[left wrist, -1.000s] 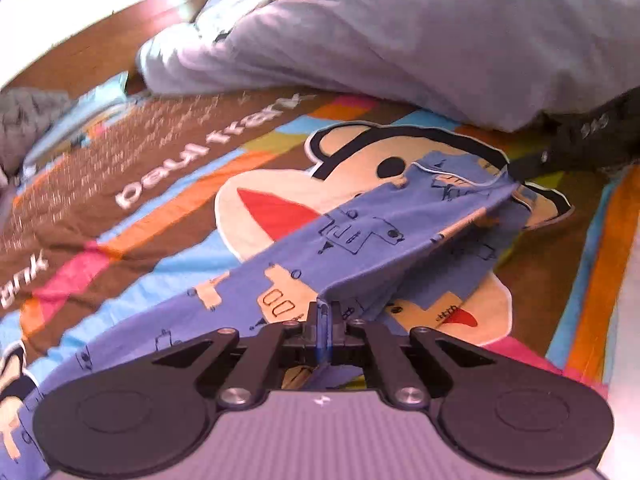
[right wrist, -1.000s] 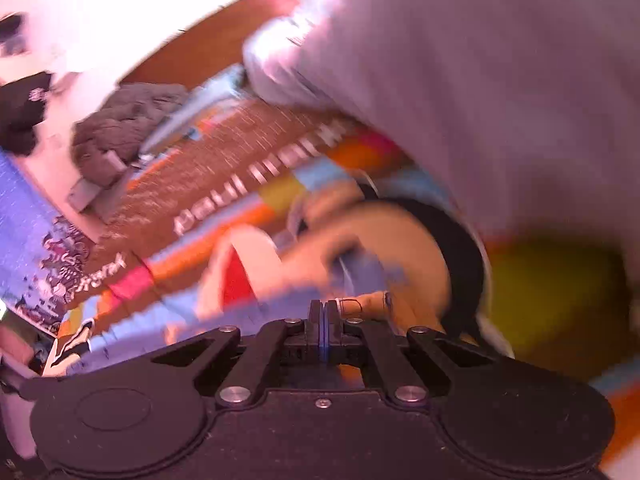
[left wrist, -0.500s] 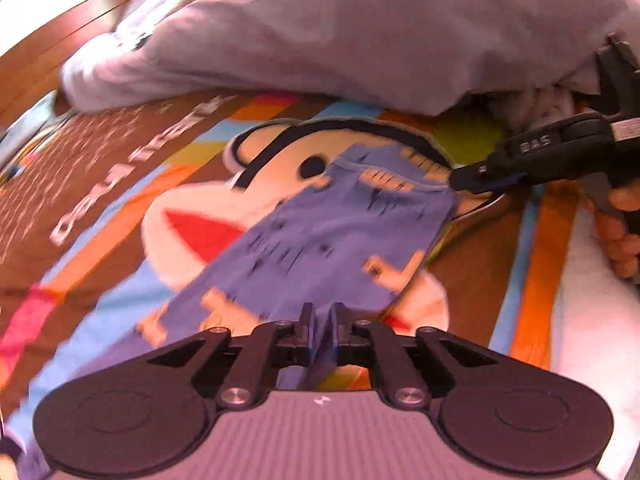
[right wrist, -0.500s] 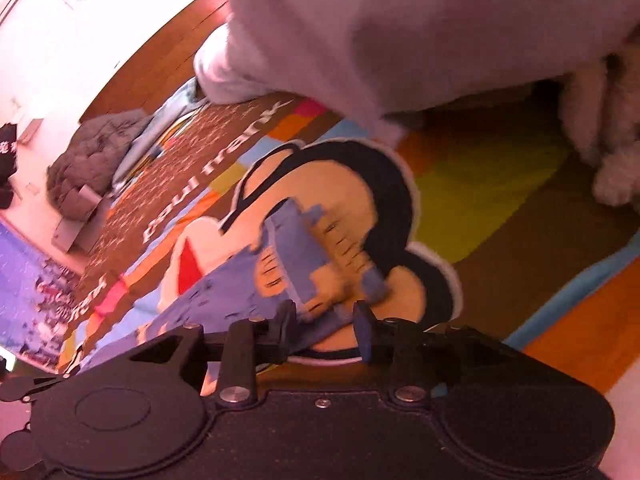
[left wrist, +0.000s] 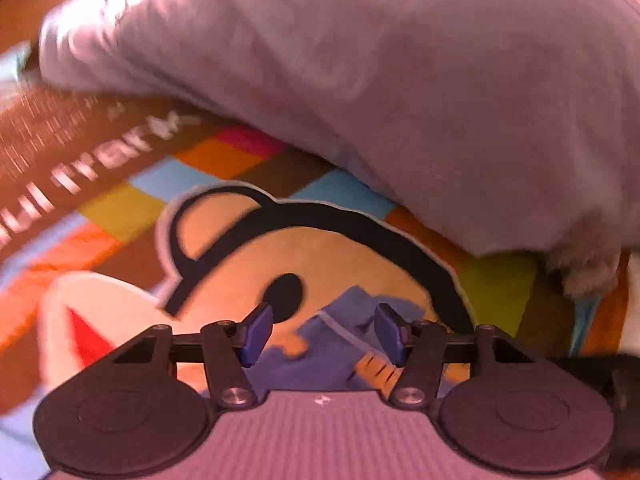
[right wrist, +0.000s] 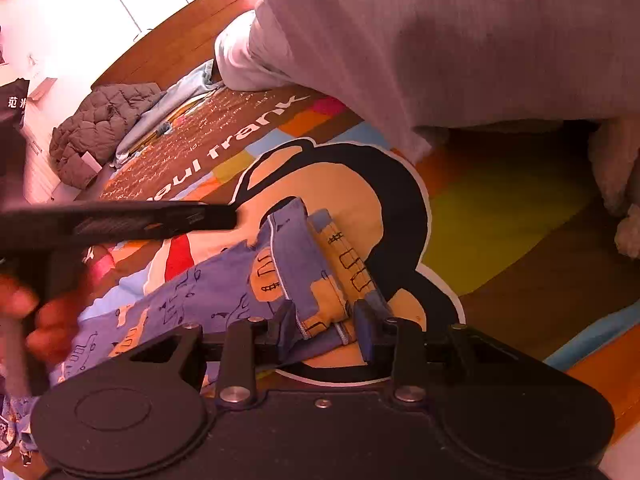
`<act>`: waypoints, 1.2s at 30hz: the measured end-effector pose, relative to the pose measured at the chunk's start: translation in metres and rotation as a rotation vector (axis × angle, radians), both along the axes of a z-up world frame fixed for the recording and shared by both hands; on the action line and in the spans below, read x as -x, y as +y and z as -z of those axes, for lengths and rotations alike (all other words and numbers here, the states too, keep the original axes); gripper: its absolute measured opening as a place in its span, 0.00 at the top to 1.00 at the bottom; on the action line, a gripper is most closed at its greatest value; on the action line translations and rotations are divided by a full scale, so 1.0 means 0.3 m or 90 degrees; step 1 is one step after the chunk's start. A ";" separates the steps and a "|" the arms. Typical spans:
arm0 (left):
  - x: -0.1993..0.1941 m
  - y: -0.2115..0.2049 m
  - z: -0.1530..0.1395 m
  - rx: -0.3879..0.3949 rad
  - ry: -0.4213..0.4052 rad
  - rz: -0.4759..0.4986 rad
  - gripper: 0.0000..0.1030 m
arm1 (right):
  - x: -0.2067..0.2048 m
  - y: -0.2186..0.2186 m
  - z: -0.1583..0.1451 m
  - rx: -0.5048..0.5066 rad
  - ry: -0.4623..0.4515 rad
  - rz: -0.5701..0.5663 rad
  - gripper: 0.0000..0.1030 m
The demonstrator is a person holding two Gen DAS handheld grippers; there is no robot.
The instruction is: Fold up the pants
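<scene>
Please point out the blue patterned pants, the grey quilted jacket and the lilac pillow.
Blue patterned pants [right wrist: 296, 264], right wrist view: folded end.
Grey quilted jacket [right wrist: 100, 128], right wrist view: its middle.
Lilac pillow [left wrist: 380, 88], left wrist view: front face.

White lettering is printed on the brown band of the bed cover [right wrist: 224, 128]; in the right wrist view "frank" can be read, preceded by partly hidden letters. In the left wrist view the same lettering is blurred. Two white Chinese characters, "范" and another cut off, are seen on a black item [right wrist: 14, 102] at far left.
</scene>
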State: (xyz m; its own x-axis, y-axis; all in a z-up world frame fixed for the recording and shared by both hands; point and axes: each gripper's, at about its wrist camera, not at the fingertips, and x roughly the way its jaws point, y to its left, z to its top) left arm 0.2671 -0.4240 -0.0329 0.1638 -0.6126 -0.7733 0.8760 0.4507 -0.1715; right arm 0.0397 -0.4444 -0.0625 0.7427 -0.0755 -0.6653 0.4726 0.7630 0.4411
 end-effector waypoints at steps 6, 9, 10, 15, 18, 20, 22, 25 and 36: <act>0.008 -0.053 0.061 -0.041 0.006 0.000 0.99 | 0.007 -0.004 0.008 -0.013 -0.015 -0.009 0.93; 0.012 -0.038 0.038 -0.029 0.000 -0.007 1.00 | 0.021 -0.001 0.002 -0.014 -0.027 -0.016 0.94; 0.014 -0.039 0.025 -0.022 0.000 -0.008 1.00 | 0.027 0.000 0.000 -0.014 -0.031 -0.016 0.94; 0.046 -0.044 -0.044 0.017 -0.010 0.004 1.00 | 0.083 -0.006 -0.025 0.017 -0.057 0.012 0.95; 0.064 -0.074 -0.037 0.007 -0.026 0.005 1.00 | 0.110 -0.020 -0.026 0.020 -0.060 0.029 0.95; 0.065 -0.092 -0.016 -0.011 -0.028 0.003 1.00 | 0.109 -0.030 -0.019 0.007 -0.057 0.034 0.95; 0.055 -0.092 -0.005 -0.013 -0.011 0.005 1.00 | 0.106 -0.031 -0.017 0.007 -0.054 0.036 0.95; 0.032 -0.071 -0.006 -0.016 0.007 0.008 0.97 | 0.097 -0.031 -0.013 0.007 -0.048 0.035 0.95; 0.040 -0.091 0.047 -0.074 -0.007 0.051 0.83 | 0.079 -0.037 -0.004 -0.007 -0.033 0.025 0.94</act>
State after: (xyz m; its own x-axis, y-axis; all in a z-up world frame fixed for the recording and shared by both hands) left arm 0.2550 -0.4513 -0.0469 0.1263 -0.5305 -0.8382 0.9118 0.3949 -0.1125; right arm 0.0159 -0.4553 -0.0612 0.7725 -0.0982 -0.6273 0.4789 0.7388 0.4741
